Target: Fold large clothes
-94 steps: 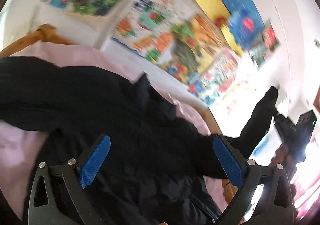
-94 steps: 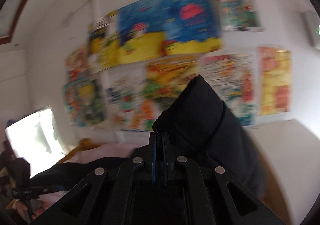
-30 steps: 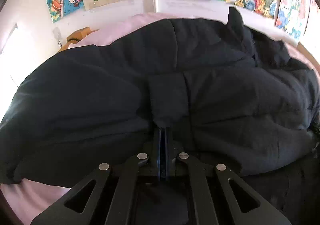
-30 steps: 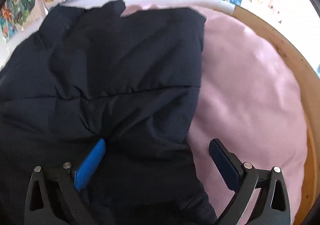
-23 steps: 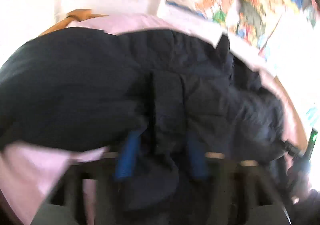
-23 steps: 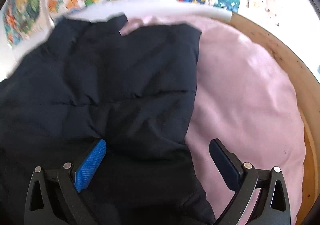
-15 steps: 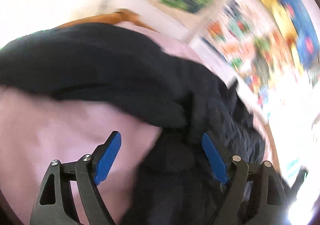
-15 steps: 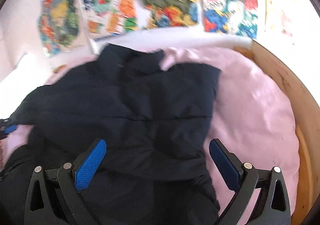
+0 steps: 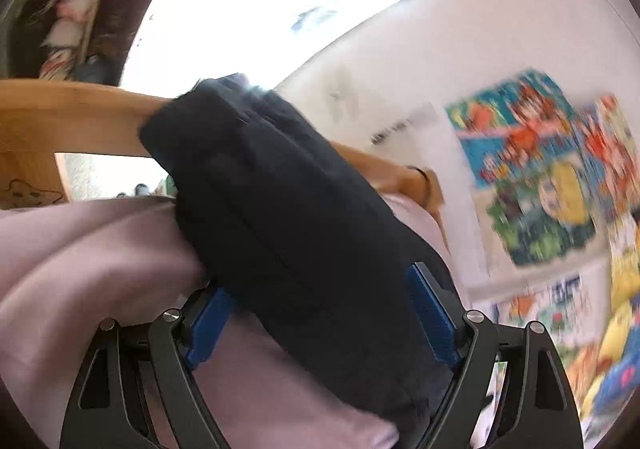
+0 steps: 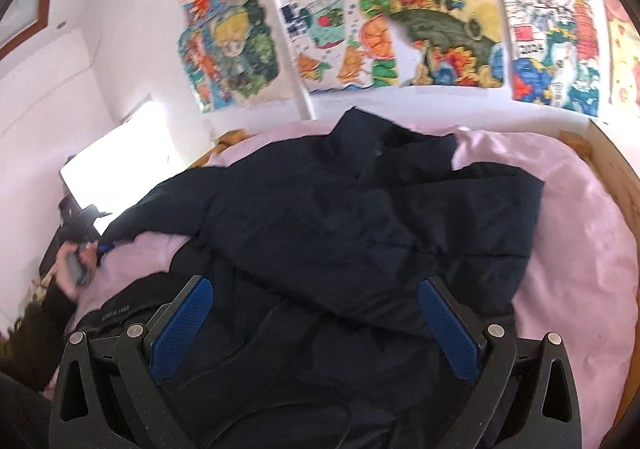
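Observation:
A large black puffer jacket [image 10: 360, 217] lies spread on a pink bed sheet [image 10: 580, 249], its right side folded over the body. One sleeve [image 9: 280, 201] stretches toward the wooden bed rail [image 9: 60, 105]. My left gripper [image 9: 316, 281] stands wide, the sleeve lying between its blue pads [image 9: 208, 321] without being squeezed. In the right wrist view a hand [image 10: 70, 269] holds that gripper at the sleeve's end on the far left. My right gripper [image 10: 316, 285] hovers open above the jacket's lower part, holding nothing.
A wooden bed frame [image 10: 612, 153] curves round the mattress on the right. Colourful posters [image 10: 440, 29] cover the white wall behind the bed. A bright window [image 9: 260, 9] lies beyond the rail. Bare pink sheet [image 9: 80, 249] shows left of the sleeve.
My left gripper let go of the jacket fold, opened, rolled and swung left to straddle the sleeve by the rail. My right gripper rose and drew back, still open.

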